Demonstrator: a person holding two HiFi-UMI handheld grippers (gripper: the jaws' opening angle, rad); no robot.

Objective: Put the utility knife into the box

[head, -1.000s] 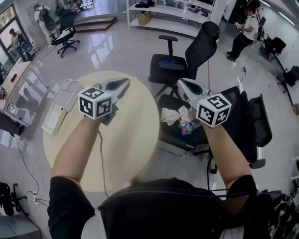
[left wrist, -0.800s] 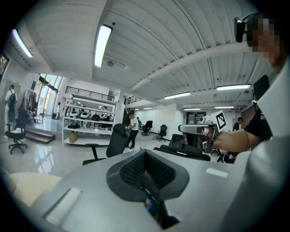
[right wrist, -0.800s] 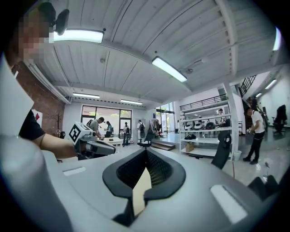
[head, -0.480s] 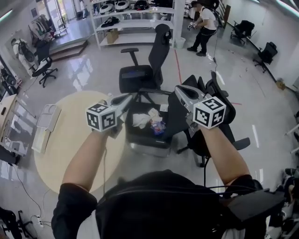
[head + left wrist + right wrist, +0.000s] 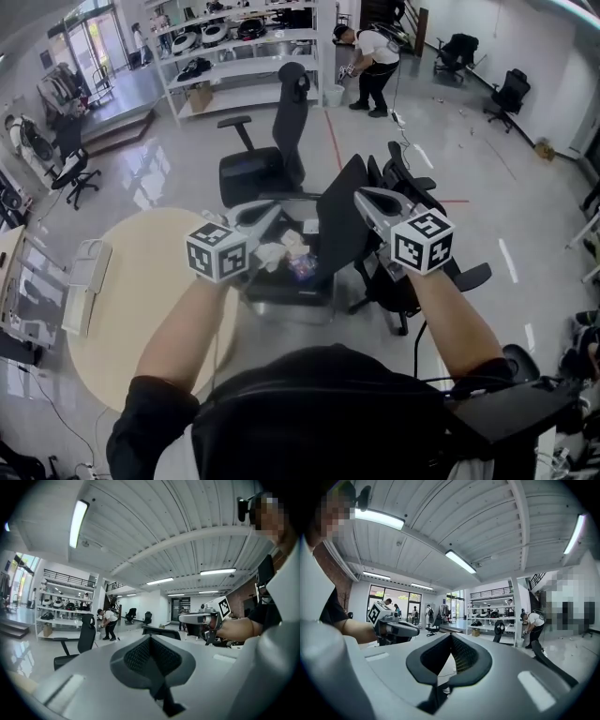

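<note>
head view: grey left tongs (image 5: 270, 210) and grey right tongs (image 5: 366, 197) above a black office chair (image 5: 342, 225). both closed, empty.

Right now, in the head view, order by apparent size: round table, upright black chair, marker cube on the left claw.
1. round table
2. upright black chair
3. marker cube on the left claw, enlarged by nearness to the camera

Black short sleeves (image 5: 155, 412); grey left tool (image 5: 269, 210), right tool (image 5: 364, 196), marker cubes (image 5: 217, 251).
</note>
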